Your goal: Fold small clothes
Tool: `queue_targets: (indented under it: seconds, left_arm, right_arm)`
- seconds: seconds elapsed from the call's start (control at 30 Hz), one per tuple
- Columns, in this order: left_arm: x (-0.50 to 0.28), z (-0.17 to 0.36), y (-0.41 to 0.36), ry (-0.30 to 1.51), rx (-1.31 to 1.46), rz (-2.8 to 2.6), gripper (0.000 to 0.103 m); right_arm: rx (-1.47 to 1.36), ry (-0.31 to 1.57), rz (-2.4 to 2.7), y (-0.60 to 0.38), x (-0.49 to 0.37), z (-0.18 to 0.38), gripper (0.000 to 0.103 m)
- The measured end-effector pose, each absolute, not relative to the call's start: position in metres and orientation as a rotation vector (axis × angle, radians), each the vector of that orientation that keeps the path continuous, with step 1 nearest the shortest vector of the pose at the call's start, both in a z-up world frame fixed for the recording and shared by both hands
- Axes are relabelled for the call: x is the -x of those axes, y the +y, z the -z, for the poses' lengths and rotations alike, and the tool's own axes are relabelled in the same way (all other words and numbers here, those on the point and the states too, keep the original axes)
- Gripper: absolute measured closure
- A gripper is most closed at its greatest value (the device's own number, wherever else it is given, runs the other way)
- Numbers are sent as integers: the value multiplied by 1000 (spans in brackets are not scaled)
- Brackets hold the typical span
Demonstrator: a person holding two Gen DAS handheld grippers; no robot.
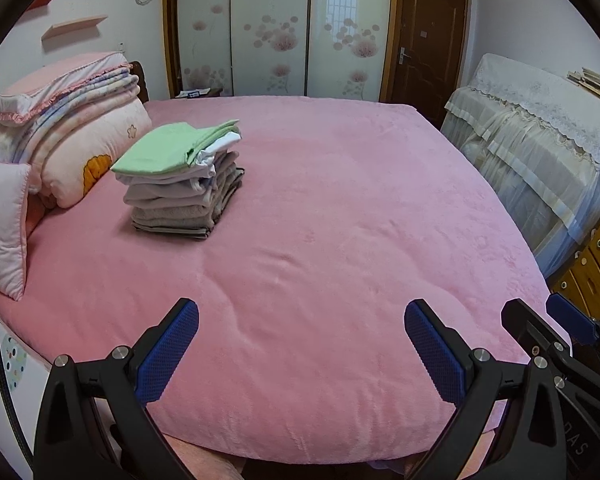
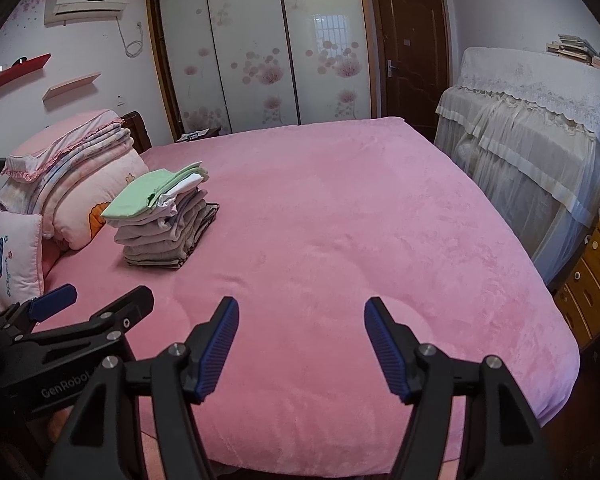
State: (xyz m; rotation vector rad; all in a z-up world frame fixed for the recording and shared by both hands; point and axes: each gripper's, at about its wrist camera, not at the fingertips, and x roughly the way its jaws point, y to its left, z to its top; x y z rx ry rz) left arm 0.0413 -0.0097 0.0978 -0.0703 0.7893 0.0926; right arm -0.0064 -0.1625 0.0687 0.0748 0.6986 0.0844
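A stack of folded small clothes point(image 1: 184, 184), grey and white with a light green piece on top, sits on the pink bed point(image 1: 320, 240) at its left. It also shows in the right wrist view point(image 2: 160, 224). My left gripper point(image 1: 300, 320) is open and empty above the bed's near edge, far from the stack. My right gripper point(image 2: 300, 316) is open and empty, also above the near edge. In the left wrist view the right gripper point(image 1: 540, 320) shows at the right. In the right wrist view the left gripper point(image 2: 96, 300) shows at the left.
Folded quilts and pillows point(image 1: 72, 136) lie at the bed's head, left of the stack. A small pillow point(image 1: 4, 232) leans at the far left. A lace-covered piece of furniture point(image 1: 540, 140) and wooden drawers point(image 1: 592, 272) stand right of the bed. Wardrobe doors point(image 1: 272, 28) are behind.
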Motion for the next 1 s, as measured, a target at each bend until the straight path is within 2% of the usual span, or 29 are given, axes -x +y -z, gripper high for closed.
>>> queue_targets:
  seconds: [1.0]
  left_arm:
    - [-45,-98,-19,784,38,-112,1]
  right_arm:
    - [-78,678,-43,-164,7,-69,37]
